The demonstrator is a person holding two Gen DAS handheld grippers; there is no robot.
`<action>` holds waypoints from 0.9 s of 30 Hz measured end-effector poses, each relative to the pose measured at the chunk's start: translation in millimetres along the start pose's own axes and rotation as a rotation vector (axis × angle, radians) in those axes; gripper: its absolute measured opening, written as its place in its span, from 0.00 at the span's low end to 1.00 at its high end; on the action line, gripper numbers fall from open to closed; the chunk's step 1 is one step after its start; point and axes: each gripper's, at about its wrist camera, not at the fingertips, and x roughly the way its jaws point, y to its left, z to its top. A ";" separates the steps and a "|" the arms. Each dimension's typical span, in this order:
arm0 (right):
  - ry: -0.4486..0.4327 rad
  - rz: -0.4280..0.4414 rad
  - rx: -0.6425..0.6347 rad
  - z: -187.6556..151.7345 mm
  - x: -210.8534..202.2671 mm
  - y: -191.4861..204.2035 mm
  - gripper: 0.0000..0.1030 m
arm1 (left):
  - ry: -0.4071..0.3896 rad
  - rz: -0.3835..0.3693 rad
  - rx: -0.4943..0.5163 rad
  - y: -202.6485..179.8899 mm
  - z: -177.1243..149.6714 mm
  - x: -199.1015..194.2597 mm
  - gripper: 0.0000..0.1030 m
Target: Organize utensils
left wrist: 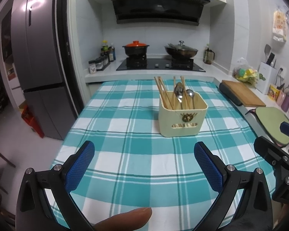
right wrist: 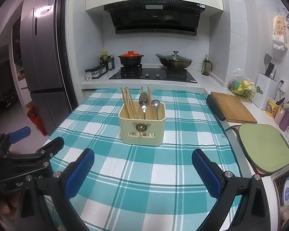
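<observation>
A cream utensil holder (left wrist: pixel 182 119) (right wrist: pixel 142 128) stands upright on the teal checked tablecloth (left wrist: pixel 134 150) (right wrist: pixel 136 165). Inside it are several wooden chopsticks (left wrist: pixel 163 93) (right wrist: pixel 128 104) and two metal spoons (left wrist: pixel 179 93) (right wrist: pixel 144 102), all standing with their ends up. My left gripper (left wrist: pixel 144 152) is open and empty, well short of the holder. My right gripper (right wrist: pixel 143 158) is open and empty, also short of the holder. The right gripper's body shows at the right edge of the left wrist view (left wrist: pixel 275 154). The left gripper's body shows at the left edge of the right wrist view (right wrist: pixel 28 154).
A stove (left wrist: pixel 160 65) with an orange-lidded pot (left wrist: pixel 135 48) and a wok (left wrist: pixel 181 51) is behind the table. A wooden cutting board (right wrist: pixel 232 106) and a green board (right wrist: pixel 264 146) lie on the right counter. A fridge (left wrist: pixel 36 57) stands to the left.
</observation>
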 end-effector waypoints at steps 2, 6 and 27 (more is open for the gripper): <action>0.001 -0.005 0.000 -0.2 -0.1 0.0 1.00 | -0.002 0.001 0.003 -0.8 0.2 -0.8 1.00; 0.006 -0.013 0.003 -1.2 0.0 -0.7 1.00 | -0.002 0.001 0.004 -1.3 0.4 -1.2 1.00; 0.019 -0.040 0.011 -5.7 2.2 -5.1 1.00 | 0.004 -0.009 0.017 -6.7 -2.5 -1.0 1.00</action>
